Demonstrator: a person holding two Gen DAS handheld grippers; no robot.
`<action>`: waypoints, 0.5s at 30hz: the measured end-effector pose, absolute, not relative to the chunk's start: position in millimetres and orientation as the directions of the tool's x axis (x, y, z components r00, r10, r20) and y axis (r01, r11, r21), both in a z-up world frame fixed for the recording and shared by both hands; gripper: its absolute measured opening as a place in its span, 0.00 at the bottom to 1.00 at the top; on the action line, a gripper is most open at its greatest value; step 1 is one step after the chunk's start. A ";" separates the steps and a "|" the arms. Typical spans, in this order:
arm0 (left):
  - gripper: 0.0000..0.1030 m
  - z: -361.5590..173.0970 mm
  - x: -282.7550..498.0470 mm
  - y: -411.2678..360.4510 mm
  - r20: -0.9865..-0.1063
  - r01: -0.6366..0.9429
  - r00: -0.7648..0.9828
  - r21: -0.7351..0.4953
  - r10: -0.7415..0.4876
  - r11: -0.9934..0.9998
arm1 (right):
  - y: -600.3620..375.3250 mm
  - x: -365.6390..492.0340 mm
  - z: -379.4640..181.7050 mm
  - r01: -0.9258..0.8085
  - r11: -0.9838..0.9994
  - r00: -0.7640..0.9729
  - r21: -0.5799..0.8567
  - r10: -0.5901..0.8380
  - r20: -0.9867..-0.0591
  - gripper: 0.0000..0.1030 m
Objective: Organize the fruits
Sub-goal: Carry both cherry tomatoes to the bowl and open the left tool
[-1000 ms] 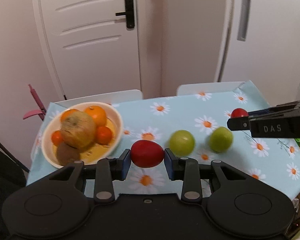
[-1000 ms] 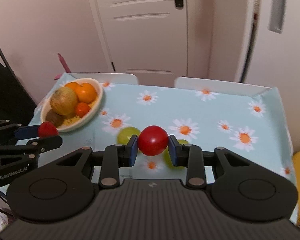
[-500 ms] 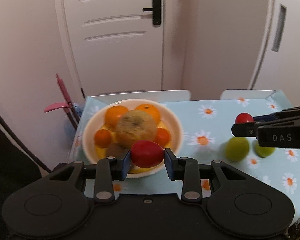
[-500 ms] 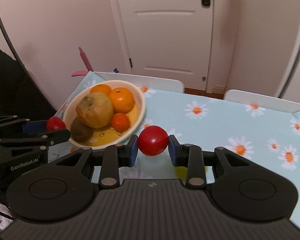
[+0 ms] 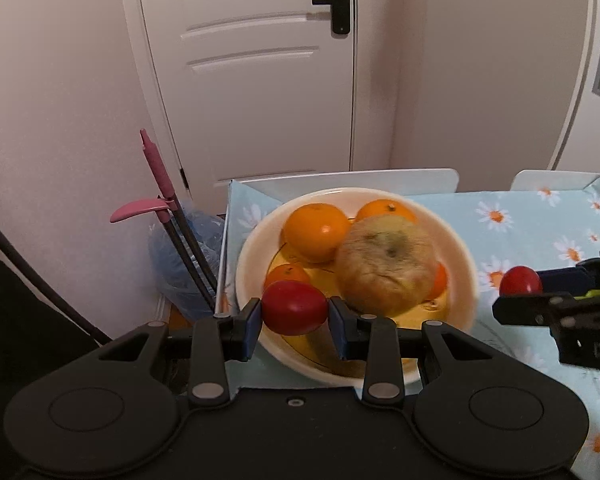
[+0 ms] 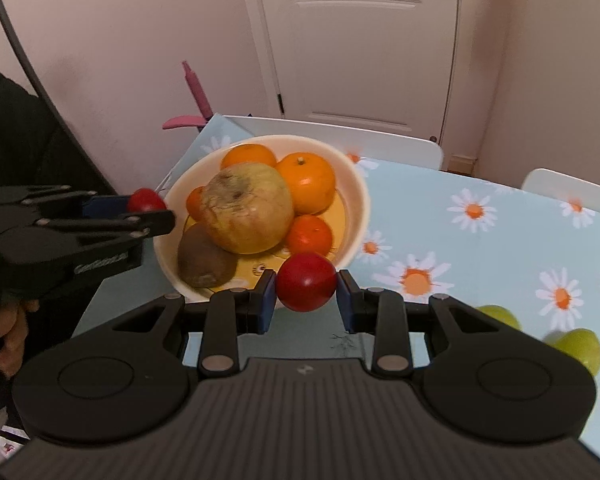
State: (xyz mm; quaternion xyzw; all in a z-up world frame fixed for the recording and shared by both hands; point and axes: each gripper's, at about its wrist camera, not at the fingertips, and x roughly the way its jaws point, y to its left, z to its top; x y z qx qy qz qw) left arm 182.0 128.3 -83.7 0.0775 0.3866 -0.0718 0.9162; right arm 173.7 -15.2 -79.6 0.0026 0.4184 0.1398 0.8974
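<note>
A cream bowl (image 5: 466, 264) (image 6: 358, 184) on the daisy tablecloth holds oranges (image 5: 316, 232), a big brownish-yellow fruit (image 6: 246, 208) and a kiwi (image 6: 206, 258). My left gripper (image 5: 294, 312) is shut on a red fruit (image 5: 294, 307) over the bowl's near left rim; it also shows in the right wrist view (image 6: 146, 200). My right gripper (image 6: 306, 288) is shut on another red fruit (image 6: 306, 282) at the bowl's near right rim; it shows in the left wrist view (image 5: 520, 281). Two green fruits (image 6: 578, 346) lie on the table to the right.
The table (image 6: 480, 248) has a blue daisy cloth, with white chair backs (image 6: 340, 138) behind it. A pink-handled tool (image 5: 156, 176) and a blue bag (image 5: 180, 256) stand off the table's left edge. A white door (image 5: 260, 72) is behind.
Both grippers have moved left with their red fruits, from above the green fruits to the bowl. The bowl now fills the middle of both views.
</note>
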 end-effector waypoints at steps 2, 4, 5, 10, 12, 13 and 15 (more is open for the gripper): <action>0.38 -89.2 188.2 132.5 -0.727 0.198 0.683 0.087 -0.074 0.976 | -9.0 175.5 -82.6 -0.251 0.961 0.610 0.119 0.253 -0.751 0.46; 0.38 -93.7 192.9 135.6 -0.733 0.206 0.675 0.083 -0.080 0.975 | -4.9 176.5 -84.4 -0.249 0.961 0.610 0.117 0.249 -0.752 0.46; 0.38 -95.6 195.0 136.8 -0.737 0.215 0.671 0.079 -0.089 0.973 | -3.5 177.3 -85.8 -0.247 0.962 0.611 0.115 0.247 -0.752 0.46; 0.76 -97.1 194.0 136.4 -0.722 0.240 0.685 0.095 -0.099 0.966 | -3.1 177.5 -88.2 -0.229 0.967 0.620 0.114 0.235 -0.748 0.46; 0.95 -92.3 188.2 135.9 -0.696 0.236 0.712 0.115 -0.091 0.965 | -5.5 177.1 -88.7 -0.226 0.968 0.623 0.110 0.230 -0.748 0.46; 0.95 -89.9 184.8 135.4 -0.688 0.240 0.720 0.120 -0.093 0.963 | -7.1 176.0 -88.6 -0.225 0.969 0.625 0.106 0.227 -0.747 0.46; 0.95 -88.0 182.8 133.9 -0.693 0.251 0.714 0.120 -0.100 0.961 | -10.4 176.5 -89.1 -0.228 0.969 0.627 0.100 0.224 -0.746 0.46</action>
